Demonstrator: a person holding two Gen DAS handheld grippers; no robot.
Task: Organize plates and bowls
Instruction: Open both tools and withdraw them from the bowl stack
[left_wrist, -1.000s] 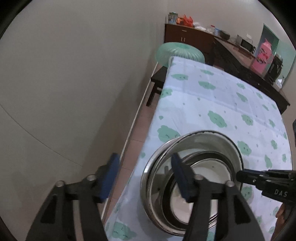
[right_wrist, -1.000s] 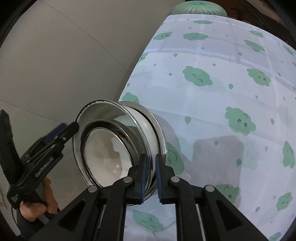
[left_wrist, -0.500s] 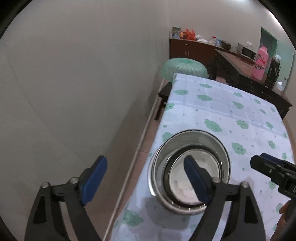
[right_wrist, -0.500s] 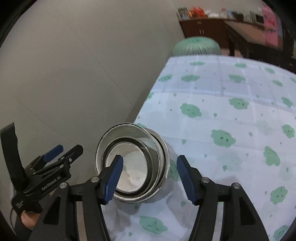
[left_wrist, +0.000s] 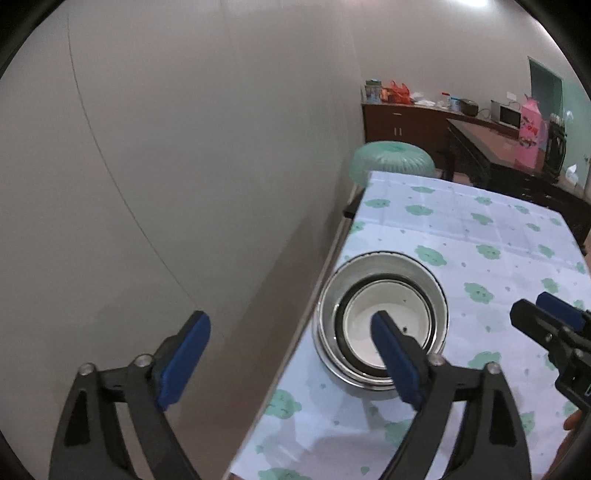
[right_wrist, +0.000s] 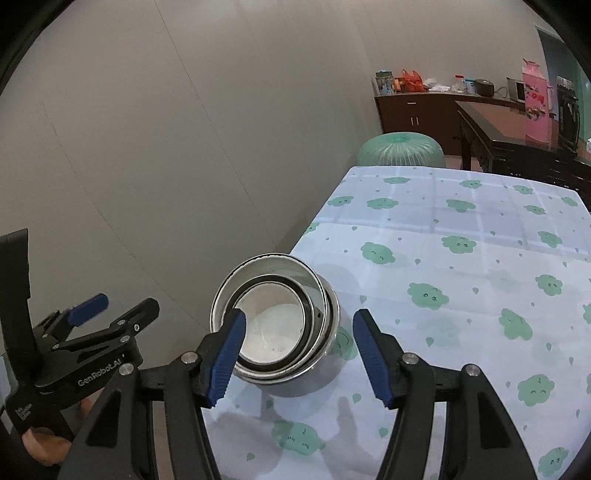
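A steel bowl (left_wrist: 382, 325) stands on the table near its left edge, with a dark-rimmed white bowl (left_wrist: 388, 321) nested inside it. The stack also shows in the right wrist view: steel bowl (right_wrist: 325, 295), white bowl (right_wrist: 275, 325). My left gripper (left_wrist: 291, 363) is open and empty, raised above and left of the stack, partly over the table edge. My right gripper (right_wrist: 299, 356) is open and empty, above and just in front of the stack. The left gripper also shows in the right wrist view (right_wrist: 118, 306), and the right gripper in the left wrist view (left_wrist: 546, 314).
The table carries a white cloth with green cloud prints (right_wrist: 461, 266). A grey wall (left_wrist: 184, 166) runs close along the table's left side. A green stool (right_wrist: 400, 149) stands beyond the far end; dark cabinets (right_wrist: 417, 109) and a pink flask (right_wrist: 535, 107) are farther back.
My right gripper opened and let go of the steel bowl's rim; the bowl settled flat on the table. Both grippers rose and pulled back from the stack.
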